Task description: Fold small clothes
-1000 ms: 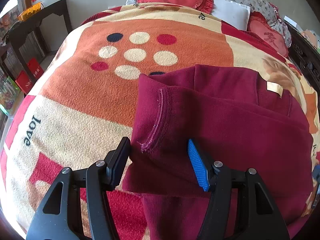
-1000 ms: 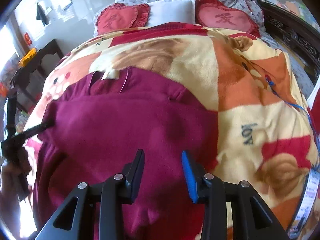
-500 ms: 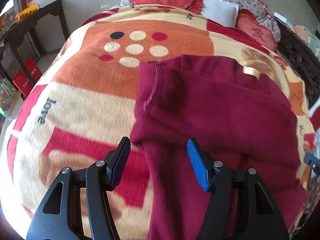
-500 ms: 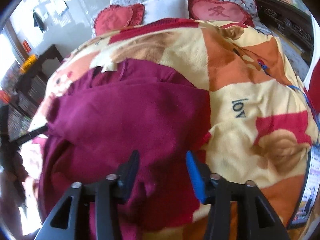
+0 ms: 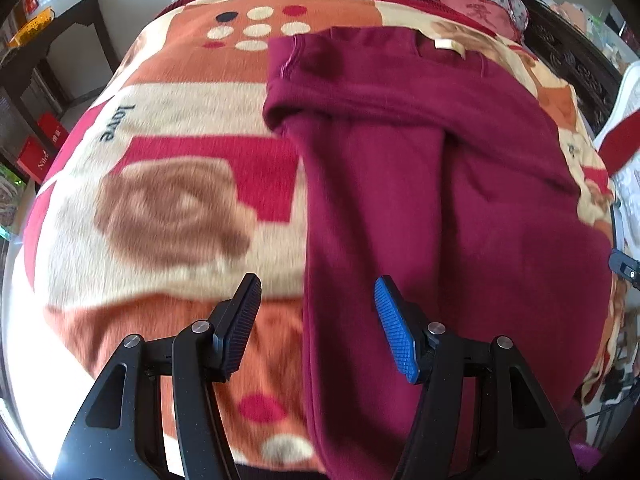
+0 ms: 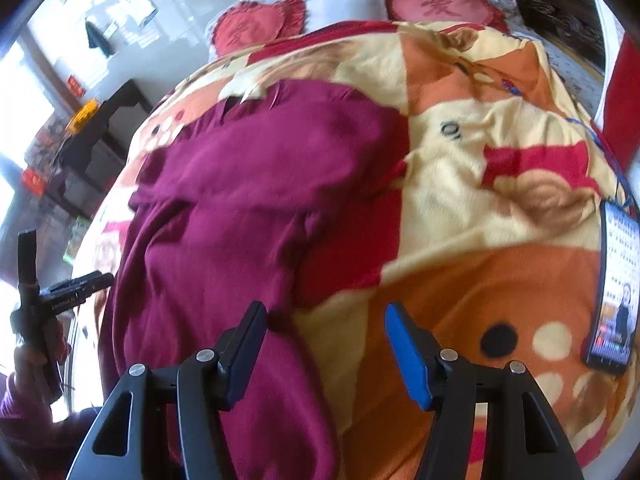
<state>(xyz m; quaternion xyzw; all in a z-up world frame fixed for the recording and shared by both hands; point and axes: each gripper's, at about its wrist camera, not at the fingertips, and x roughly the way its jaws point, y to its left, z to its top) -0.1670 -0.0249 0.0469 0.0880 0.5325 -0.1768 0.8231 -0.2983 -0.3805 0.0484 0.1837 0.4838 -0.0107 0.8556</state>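
Observation:
A maroon sweater (image 5: 440,184) lies on the patterned bed blanket (image 5: 168,200), neck label toward the pillows, both sleeves folded in over the body. It also shows in the right wrist view (image 6: 248,200). My left gripper (image 5: 316,320) is open and empty, above the sweater's left hem edge. My right gripper (image 6: 324,344) is open and empty, above the sweater's right hem edge. The left gripper's handle, held in a hand, shows at the left of the right wrist view (image 6: 60,296).
Red heart cushions (image 6: 256,28) and a white pillow (image 6: 344,0) sit at the bed's head. A phone (image 6: 616,288) lies on the blanket at the right with a blue cord. A dark side table (image 5: 52,40) stands left of the bed.
Both grippers have pulled back from the sweater's middle toward its hem. The right gripper's jaws have opened wider. The sweater lies as before.

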